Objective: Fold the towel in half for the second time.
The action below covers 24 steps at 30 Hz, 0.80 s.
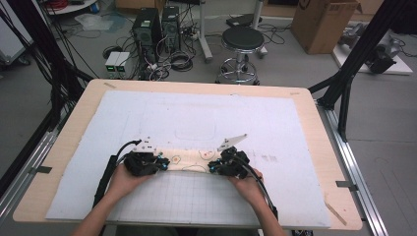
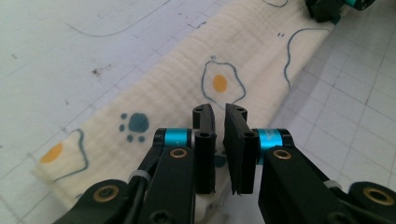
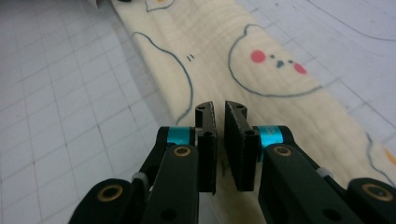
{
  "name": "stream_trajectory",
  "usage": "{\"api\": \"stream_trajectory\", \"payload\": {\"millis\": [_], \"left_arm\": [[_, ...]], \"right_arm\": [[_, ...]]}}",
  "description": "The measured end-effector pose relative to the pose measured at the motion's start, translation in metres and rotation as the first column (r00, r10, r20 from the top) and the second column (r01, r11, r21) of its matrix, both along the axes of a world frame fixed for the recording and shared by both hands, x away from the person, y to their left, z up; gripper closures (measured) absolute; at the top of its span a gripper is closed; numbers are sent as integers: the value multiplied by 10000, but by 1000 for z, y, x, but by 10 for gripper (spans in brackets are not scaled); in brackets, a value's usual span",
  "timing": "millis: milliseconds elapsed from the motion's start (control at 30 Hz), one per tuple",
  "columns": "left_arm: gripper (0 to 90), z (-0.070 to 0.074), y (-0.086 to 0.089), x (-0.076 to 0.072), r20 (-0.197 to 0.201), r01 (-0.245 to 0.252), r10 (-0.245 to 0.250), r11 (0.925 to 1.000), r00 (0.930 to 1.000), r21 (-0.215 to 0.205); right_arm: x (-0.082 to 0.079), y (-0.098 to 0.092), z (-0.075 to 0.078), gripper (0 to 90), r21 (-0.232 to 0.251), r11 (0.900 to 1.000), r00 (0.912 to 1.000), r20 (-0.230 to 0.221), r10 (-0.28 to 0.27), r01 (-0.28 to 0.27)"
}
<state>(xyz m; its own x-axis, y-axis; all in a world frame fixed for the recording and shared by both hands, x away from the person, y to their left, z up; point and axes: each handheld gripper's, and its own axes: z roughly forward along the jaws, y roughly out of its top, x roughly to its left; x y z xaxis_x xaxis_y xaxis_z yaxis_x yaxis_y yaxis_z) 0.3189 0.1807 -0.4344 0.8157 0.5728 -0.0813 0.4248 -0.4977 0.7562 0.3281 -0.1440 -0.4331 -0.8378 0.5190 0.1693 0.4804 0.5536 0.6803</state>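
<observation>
A long folded strip of cream cloth printed with fried eggs, paw marks and bear faces lies flat on the white gridded mat. My left gripper rests at the strip's left end and my right gripper at its right end, each held by a hand. In the left gripper view the jaws stand a narrow slit apart above the cloth, nothing between them. The right gripper view shows the same: jaws barely parted over the cloth, no fabric pinched. The right gripper also peeks in at the far end of the strip.
The mat covers most of a wooden table. Beyond the far edge stand a black stool, computer towers, loose cables and a cardboard box. Black frame posts rise at the right.
</observation>
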Motion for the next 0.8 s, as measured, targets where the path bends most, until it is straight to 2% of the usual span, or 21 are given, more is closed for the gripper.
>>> {"api": "stream_trajectory", "payload": {"millis": [167,400,500,667,800], "left_arm": [[810,1,13,-2,-116,-124,122,9997,9999,-197],[810,1,29,-5,-181,-269,262,9990,9995,-362],[809,1,35,-7,-125,-296,292,9988,9995,-393],[806,1,41,-9,-151,-434,427,9978,9990,-511],[803,-1,42,-11,-51,-377,375,9978,9993,-543]], "right_arm": [[0,-13,-1,823,56,9997,9997,-65,-222,222],[0,-24,0,814,62,9994,9994,29,-347,347],[-1,-31,1,814,-27,9992,9990,199,-407,408],[-4,-45,1,811,164,9975,9975,164,-694,692],[-7,-52,1,797,243,9973,9971,285,-703,697]]}}
